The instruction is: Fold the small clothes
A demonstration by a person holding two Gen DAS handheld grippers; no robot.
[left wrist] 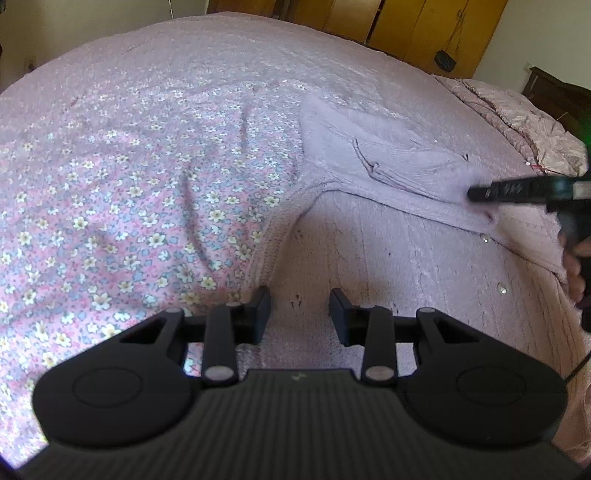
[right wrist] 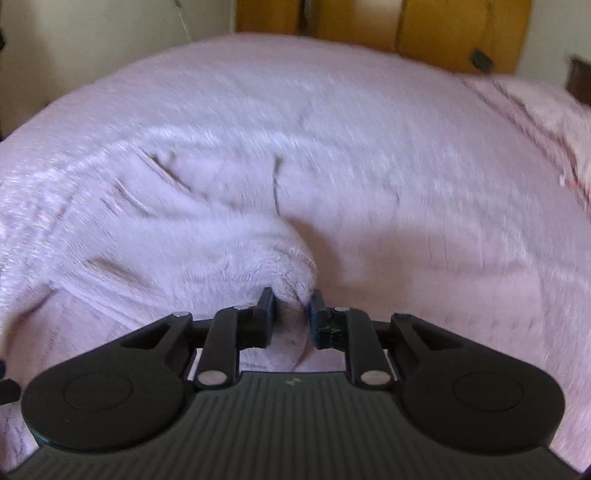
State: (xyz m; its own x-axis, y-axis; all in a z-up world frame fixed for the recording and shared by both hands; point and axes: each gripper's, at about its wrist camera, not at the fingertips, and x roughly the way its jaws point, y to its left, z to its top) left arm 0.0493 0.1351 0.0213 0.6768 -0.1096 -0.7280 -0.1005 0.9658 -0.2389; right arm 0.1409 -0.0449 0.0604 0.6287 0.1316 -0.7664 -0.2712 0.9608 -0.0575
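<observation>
A small lilac knitted sweater (left wrist: 388, 236) lies on the bed, with small shiny studs on its front. One sleeve (left wrist: 373, 162) is lifted and stretched to the right. My right gripper (left wrist: 476, 194) comes in from the right of the left wrist view, shut on that sleeve's cuff. In the right wrist view my right gripper (right wrist: 292, 314) pinches the fuzzy lilac cuff (right wrist: 288, 273) between its fingers; this view is blurred. My left gripper (left wrist: 299, 314) is open and empty, hovering just above the sweater's lower body near its ribbed edge (left wrist: 273, 229).
The bed has a pink floral sheet (left wrist: 110, 192) on the left. A crumpled pink quilt (left wrist: 524, 118) lies at the far right. Yellow wooden wardrobe doors (left wrist: 417, 26) stand behind the bed. A hand (left wrist: 576, 266) holds the right gripper.
</observation>
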